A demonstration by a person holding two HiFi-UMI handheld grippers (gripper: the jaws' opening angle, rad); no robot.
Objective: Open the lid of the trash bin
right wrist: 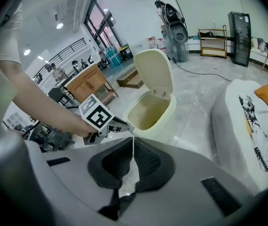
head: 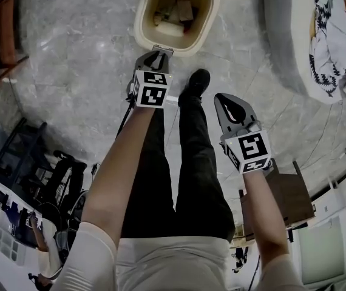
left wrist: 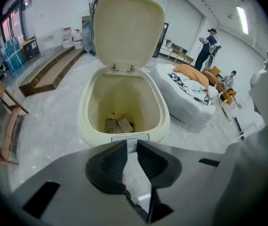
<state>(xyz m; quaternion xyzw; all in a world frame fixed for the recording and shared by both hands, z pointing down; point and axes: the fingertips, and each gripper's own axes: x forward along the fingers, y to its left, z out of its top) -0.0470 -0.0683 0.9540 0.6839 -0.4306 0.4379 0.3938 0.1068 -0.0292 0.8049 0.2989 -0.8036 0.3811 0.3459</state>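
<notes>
The lid [left wrist: 128, 29] of the trash bin [left wrist: 84, 121] is already up. It stands upright on its two rear hinges, and the bin is open on the marble floor [head: 88, 47] in front of your shoe [head: 196, 80]. A few cartons [left wrist: 117, 125] lie at the bottom.

Your left hand-held gripper [left wrist: 131, 147] sits low against the front of the bin, its tips right at the push tab [left wrist: 130, 138] on the near rim. The jaws are a little apart with nothing between them; you can read part of the tab's lettering through the gap. Your right hand-held gripper [right wrist: 133, 147] hangs back beside your leg, well clear of the bin. Its jaws are together and it holds nothing.

Judging from this, the opening itself looks done, so what remains is a clean exit.
- Lift the left tips straight back and up, away from the tab. Don't drag them sideways along the rim; this looks like a light plastic bin, and a nudge could probably slide it on the smooth floor.
- Don't press the tab again, because a second push might release the lid.
- Watch that the lid holds upright without help (it appears to rest just past vertical, which should be enough).
- Leave the right gripper where it is, since nothing here calls for it.
</notes>
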